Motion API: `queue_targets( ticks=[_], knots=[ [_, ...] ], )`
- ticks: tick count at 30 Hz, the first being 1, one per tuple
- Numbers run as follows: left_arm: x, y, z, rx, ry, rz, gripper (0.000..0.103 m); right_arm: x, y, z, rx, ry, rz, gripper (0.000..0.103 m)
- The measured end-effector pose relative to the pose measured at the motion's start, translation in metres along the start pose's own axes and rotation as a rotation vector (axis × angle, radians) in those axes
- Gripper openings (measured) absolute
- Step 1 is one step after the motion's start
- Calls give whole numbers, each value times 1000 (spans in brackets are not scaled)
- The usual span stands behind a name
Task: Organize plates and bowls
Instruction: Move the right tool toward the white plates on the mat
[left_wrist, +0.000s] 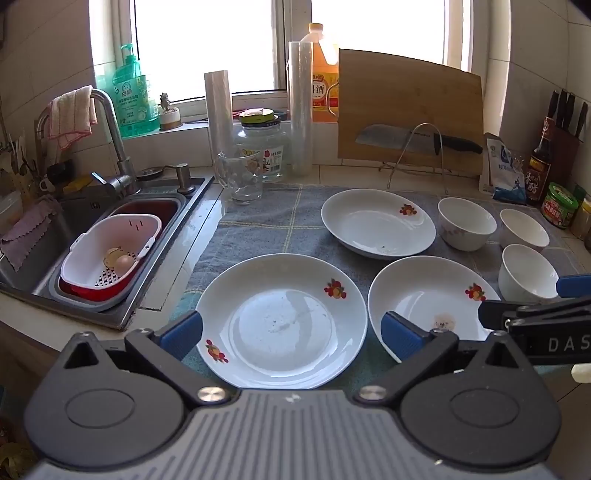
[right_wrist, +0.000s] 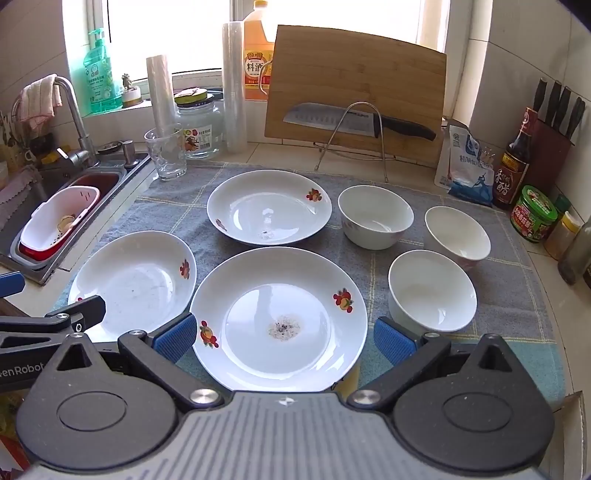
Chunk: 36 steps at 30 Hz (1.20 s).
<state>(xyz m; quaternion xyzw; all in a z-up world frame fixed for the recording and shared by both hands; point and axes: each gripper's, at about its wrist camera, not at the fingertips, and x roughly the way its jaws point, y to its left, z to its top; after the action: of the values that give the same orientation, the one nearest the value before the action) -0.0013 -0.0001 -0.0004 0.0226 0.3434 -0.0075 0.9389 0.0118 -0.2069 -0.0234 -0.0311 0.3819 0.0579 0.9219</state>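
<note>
Three white plates with fruit prints lie on a grey cloth (right_wrist: 517, 295): a left plate (left_wrist: 282, 321) (right_wrist: 135, 282), a middle near plate (right_wrist: 279, 319) (left_wrist: 430, 299) and a far plate (right_wrist: 269, 206) (left_wrist: 378, 222). Three white bowls (right_wrist: 375, 216) (right_wrist: 457, 236) (right_wrist: 432, 290) stand to the right. My left gripper (left_wrist: 291, 332) is open above the near edge of the left plate. My right gripper (right_wrist: 284, 336) is open above the near edge of the middle plate. Neither holds anything.
A sink (left_wrist: 85, 210) with a pink-and-red strainer basket (left_wrist: 110, 254) is at the left. A glass mug (left_wrist: 242, 177), a jar, film rolls, a cutting board (right_wrist: 354, 92) with a knife on a wire rack, and sauce bottles (right_wrist: 515, 166) line the back and right.
</note>
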Motion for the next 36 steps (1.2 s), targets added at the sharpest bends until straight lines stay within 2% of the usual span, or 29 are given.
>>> queue_targets(
  ticks=[6,11,17,18,26,33,36],
  knots=[
    [-4,-3,-15,27,-46,33,102,5,-7,6,-78,-51,78,103],
    [-3,-1,-33,44,-75,44,102,13,-13,14,-113,-91,198,103],
    [10,8,-52,3,-27,20,102,27,-10,25,-122,-107,301,103],
    [13,10,-59,-22,3,0,102,29,-9,27,-125,-109,310,103],
    [54,22,-76,-1,29,-24,102,44,2,33,-159,-98,279,103],
    [85,28,-76,3,28,-72,102,61,10,40,-160,-56,260,103],
    [92,34,-75,16,53,-72,102,70,16,45,-169,-44,260,103]
  ],
)
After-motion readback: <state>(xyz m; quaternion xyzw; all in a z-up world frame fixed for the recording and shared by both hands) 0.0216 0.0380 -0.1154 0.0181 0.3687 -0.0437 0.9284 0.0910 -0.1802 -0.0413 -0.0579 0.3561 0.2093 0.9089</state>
